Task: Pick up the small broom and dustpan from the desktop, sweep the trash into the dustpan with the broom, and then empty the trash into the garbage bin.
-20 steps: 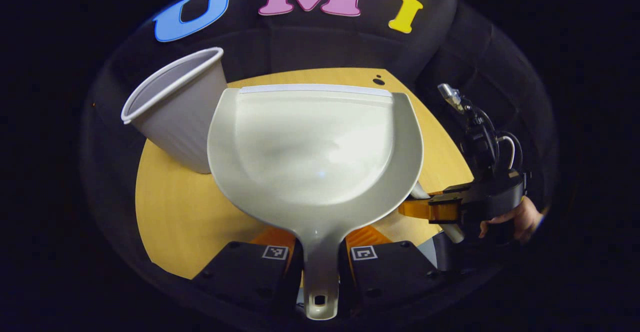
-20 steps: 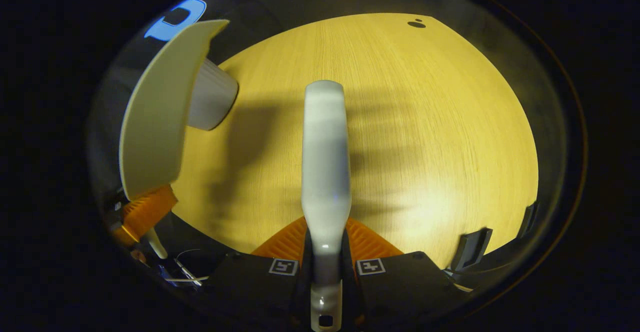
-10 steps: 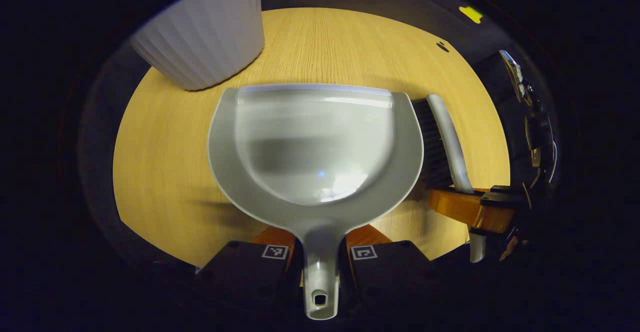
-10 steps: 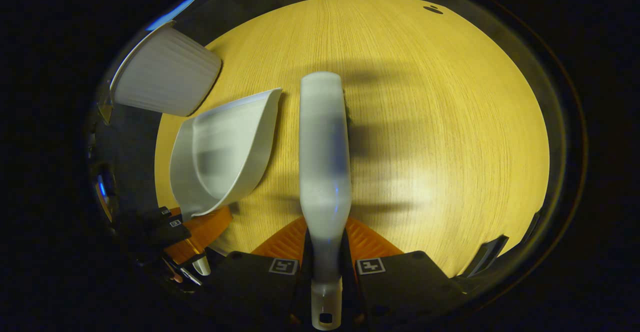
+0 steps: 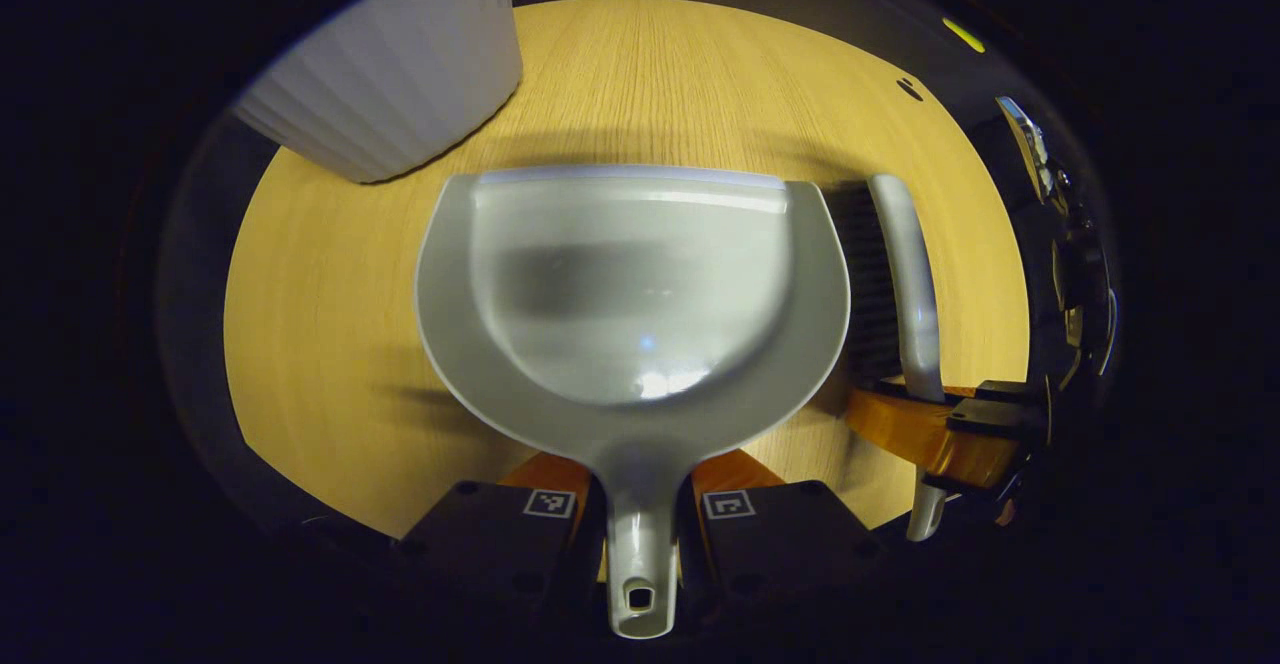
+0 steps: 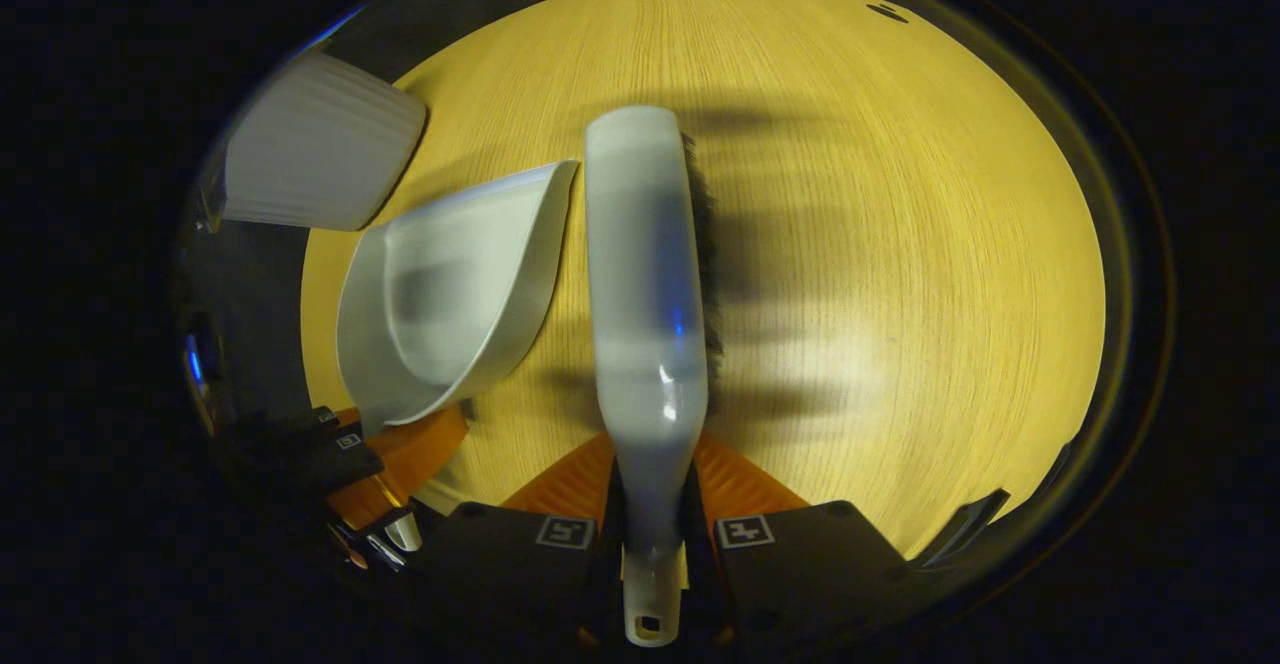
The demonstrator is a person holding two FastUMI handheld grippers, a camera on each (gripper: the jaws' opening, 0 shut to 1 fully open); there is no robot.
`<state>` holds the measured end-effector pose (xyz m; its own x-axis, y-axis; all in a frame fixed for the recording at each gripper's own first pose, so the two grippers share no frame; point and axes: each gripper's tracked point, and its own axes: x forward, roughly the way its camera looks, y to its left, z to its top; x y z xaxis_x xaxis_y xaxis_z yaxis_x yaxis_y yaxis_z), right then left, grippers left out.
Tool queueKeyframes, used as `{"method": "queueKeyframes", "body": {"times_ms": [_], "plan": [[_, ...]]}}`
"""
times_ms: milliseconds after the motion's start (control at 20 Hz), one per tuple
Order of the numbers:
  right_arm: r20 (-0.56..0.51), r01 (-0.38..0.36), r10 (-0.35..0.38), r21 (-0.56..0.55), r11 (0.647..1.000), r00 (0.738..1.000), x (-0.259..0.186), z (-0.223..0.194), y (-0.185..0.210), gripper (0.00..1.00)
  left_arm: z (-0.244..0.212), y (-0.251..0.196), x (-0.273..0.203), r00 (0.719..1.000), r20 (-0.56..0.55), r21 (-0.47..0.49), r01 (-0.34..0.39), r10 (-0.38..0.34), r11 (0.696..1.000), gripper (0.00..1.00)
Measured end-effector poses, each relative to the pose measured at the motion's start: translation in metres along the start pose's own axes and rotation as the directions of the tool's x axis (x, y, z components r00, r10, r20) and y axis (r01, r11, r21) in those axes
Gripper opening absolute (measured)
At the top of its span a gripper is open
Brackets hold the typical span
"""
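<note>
Over the desktop, left claw clamping dustpan, right claw clamping broom

I see a dim booth, warm overhead light on the desk. Streaky soft shadows, small glare on the dustpan. Heavy fisheye bending, soft and dark toward the edges.

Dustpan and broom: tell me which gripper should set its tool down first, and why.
Left, probably. The left gripper holds the dustpan low and level over the table, clear of the garbage bin. The right gripper holds the broom close beside the pan's edge.
</note>
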<state>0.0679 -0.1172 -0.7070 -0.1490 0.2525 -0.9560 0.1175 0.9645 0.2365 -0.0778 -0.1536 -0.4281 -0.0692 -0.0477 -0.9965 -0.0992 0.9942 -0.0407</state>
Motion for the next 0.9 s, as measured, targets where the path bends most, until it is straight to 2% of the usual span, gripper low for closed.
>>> {"method": "queueKeyframes", "body": {"times_ms": [100,150,200,250,300,350,400,450,500,550,750,800,900], "plan": [[0.006,0.000,0.000,-0.010,1.000,1.000,-0.010,-0.001,0.000,0.34,-0.006,-0.004,0.002,1.000,-0.005,-0.005,0.005,-0.005,1.000,0.32],[0.015,-0.006,0.006,-0.010,1.000,1.000,-0.013,0.000,0.002,0.51,-0.005,-0.003,0.000,1.000,-0.005,0.001,0.015,-0.015,1.000,0.33],[0.030,-0.013,0.013,-0.008,1.000,0.999,-0.018,0.002,0.003,0.36,-0.004,-0.006,-0.004,1.000,0.007,0.005,0.029,-0.029,1.000,0.34],[0.045,-0.021,0.022,-0.004,1.000,0.999,-0.024,0.003,0.005,0.54,-0.003,-0.006,-0.011,0.999,0.019,0.012,0.035,-0.035,0.999,0.47],[0.059,-0.031,0.031,-0.006,1.000,0.998,-0.031,0.002,0.007,0.63,-0.003,-0.006,-0.017,0.999,0.026,0.016,0.034,-0.034,0.999,0.61],[0.076,-0.036,0.037,-0.014,0.999,0.996,-0.040,0.001,0.008,0.79,-0.005,-0.005,-0.025,0.999,0.037,0.011,0.033,-0.033,0.999,0.79],[0.100,-0.033,0.036,-0.030,0.999,0.994,-0.048,0.002,0.007,0.71,-0.007,-0.005,-0.033,0.998,0.048,0.002,0.036,-0.036,0.999,0.79],[0.129,-0.027,0.033,-0.049,0.998,0.991,-0.059,0.002,0.007,0.94,-0.014,-0.003,-0.043,0.997,0.059,-0.007,0.042,-0.042,0.999,0.79],[0.156,-0.026,0.035,-0.062,0.998,0.987,-0.071,0.002,0.008,0.80,-0.020,-0.002,-0.054,0.996,0.070,-0.013,0.050,-0.049,0.999,0.79],[0.185,-0.035,0.047,-0.069,0.997,0.982,-0.084,0.001,0.011,0.94,-0.026,-0.002,-0.067,0.995,0.081,0.003,0.065,-0.065,0.998,0.79],[0.320,-0.056,0.082,-0.090,0.994,0.944,-0.141,0.008,0.025,0.94,-0.025,0.000,-0.127,0.976,0.215,0.072,0.020,-0.035,0.997,0.80],[0.364,-0.051,0.086,-0.103,0.993,0.927,-0.159,0.012,0.030,0.94,-0.020,-0.004,-0.147,0.961,0.273,0.066,0.020,-0.037,0.998,0.79],[0.462,-0.044,0.097,-0.125,0.991,0.882,-0.191,0.022,0.039,0.94,-0.007,-0.007,-0.190,0.907,0.420,0.044,0.021,-0.037,0.999,0.79]]}}
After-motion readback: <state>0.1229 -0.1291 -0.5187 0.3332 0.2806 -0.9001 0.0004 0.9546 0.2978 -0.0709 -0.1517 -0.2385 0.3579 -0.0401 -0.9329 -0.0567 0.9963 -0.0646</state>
